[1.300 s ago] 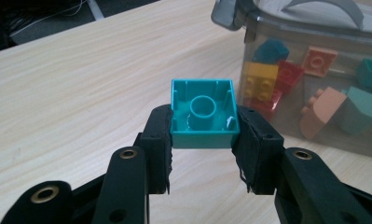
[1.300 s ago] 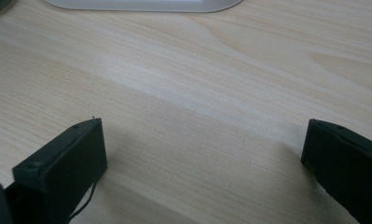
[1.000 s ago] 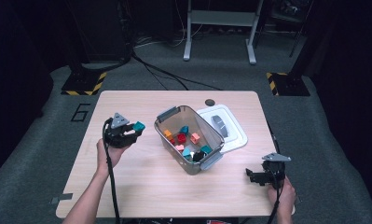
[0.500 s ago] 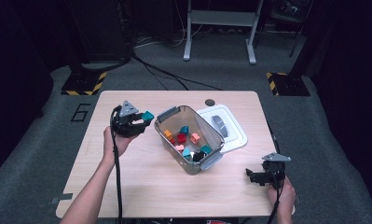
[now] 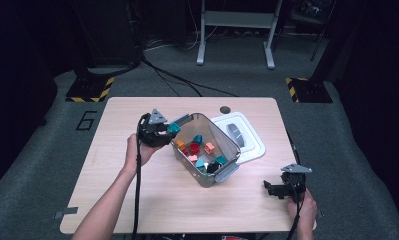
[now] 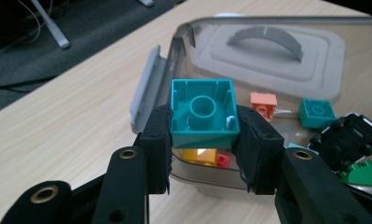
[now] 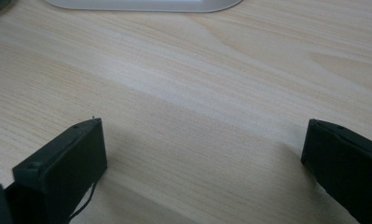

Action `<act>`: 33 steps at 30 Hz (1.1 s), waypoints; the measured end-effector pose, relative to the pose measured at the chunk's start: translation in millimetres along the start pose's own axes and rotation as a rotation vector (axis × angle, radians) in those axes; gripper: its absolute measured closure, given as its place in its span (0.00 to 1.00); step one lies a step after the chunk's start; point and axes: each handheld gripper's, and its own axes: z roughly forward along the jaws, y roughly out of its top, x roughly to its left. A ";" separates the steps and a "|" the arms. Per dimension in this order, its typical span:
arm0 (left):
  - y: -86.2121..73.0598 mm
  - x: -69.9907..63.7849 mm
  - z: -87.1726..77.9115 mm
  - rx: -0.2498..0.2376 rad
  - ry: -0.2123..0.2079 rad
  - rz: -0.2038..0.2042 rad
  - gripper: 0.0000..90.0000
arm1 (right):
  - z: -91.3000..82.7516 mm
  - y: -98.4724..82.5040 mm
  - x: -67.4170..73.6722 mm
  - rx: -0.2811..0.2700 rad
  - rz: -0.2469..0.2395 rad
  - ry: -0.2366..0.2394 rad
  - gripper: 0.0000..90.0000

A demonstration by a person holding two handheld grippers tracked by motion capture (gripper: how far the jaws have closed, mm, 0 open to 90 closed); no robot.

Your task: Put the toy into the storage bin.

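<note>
The teal brick (image 6: 203, 114) sits clamped between the two pads of the left claw (image 6: 202, 140), its hollow underside with the round tube turned toward the camera. In the high view the same brick (image 5: 173, 128) hangs at the near-left rim of the clear bin (image 5: 222, 146), just at the edge and not yet over the open middle. The left claw (image 5: 163, 131) is closed to about the brick's width and presses it on two opposite walls.

The right claw (image 5: 273, 189) rests low over the bare worktop (image 5: 152, 200) near the person's right corner, its jaws spread wide with nothing between them.

The main risk, as I judge it, lies in the release point: let go here and the brick could strike the rim or the grey latch (image 6: 144, 88) and bounce out onto the worktop. The grip is on smooth plastic walls, so a tilt of the hand could also let the brick pivot or slip early.

Inside the bin lie an orange brick (image 6: 263, 104), a smaller teal brick (image 6: 316, 112), a yellow brick (image 6: 200, 156) low against the near wall, a green piece (image 6: 368, 173) and a black toy car (image 6: 347, 140). They are loose and leave room, so nothing blocks a drop once the claw is past the rim. The white lid (image 5: 242, 136) with its curved handle lies flat on the worktop behind the bin, touching or just beside it, out of the path.
</note>
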 end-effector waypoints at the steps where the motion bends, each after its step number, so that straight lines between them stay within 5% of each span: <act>1: -1.2 -0.4 2.1 0.006 -0.005 -0.005 0.66 | -0.2 -0.1 -0.5 0.002 -0.006 -0.001 0.00; 9: -3.4 0.1 6.4 0.039 -0.015 -0.015 0.64 | -0.1 -0.1 -0.4 0.001 -0.005 -0.001 0.00; 12: -3.7 1.0 4.5 0.049 -0.016 -0.017 0.54 | -0.1 -0.1 -0.4 0.001 -0.004 -0.001 0.00; 18: -11.3 1.0 -10.0 -0.005 0.007 -0.042 0.34 | -0.1 -0.1 -0.5 0.001 -0.005 -0.001 0.00; 24: -35.8 10.2 -24.5 -0.020 0.032 -0.085 0.21 | 0.0 0.0 -0.1 0.000 -0.001 0.000 0.00; 33: -88.6 27.3 -24.9 0.049 0.041 -0.162 0.14 | 0.0 0.0 0.2 0.000 0.001 -0.001 0.00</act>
